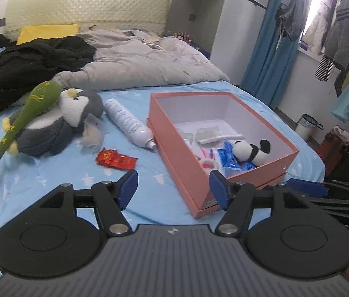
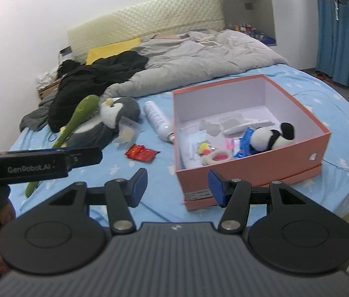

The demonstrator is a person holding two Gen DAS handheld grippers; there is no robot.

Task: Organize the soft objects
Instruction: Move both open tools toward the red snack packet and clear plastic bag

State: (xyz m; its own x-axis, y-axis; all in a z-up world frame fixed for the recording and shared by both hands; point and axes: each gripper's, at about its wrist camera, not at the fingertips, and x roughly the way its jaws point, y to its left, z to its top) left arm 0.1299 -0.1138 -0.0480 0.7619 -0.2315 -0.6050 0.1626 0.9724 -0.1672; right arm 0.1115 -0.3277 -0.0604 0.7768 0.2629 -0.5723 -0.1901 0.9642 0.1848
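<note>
Ahead of the left tongs (image 1: 173, 189), in the left wrist view, a rumpled light-blue bed sheet (image 1: 63, 173) printed with small white shapes carries everything. These tongs stand open and empty, blue pads apart. Just beyond their right pad sits a rigid salmon-pink cardboard box (image 1: 174, 146), white inside, with a fluffy panda plush (image 1: 250, 152) among crinkly packets in it. Far to the left lies a plump grey-and-white penguin plush (image 1: 70, 121), a long green fabric toy (image 1: 23, 121) draped across it. Between penguin and box rest a smooth white cylindrical spray bottle (image 1: 127, 122) and, nearer the pads, a shiny red wrapper (image 1: 116, 160). A puffy grey duvet (image 1: 144, 59) is heaped behind.

In the right wrist view, the right tongs (image 2: 177, 188) are likewise open with nothing between the pads. The box (image 2: 248, 168) sits just ahead to the right, the panda (image 2: 271, 137) inside it; the penguin (image 2: 110, 121) lies well off to the left.
</note>
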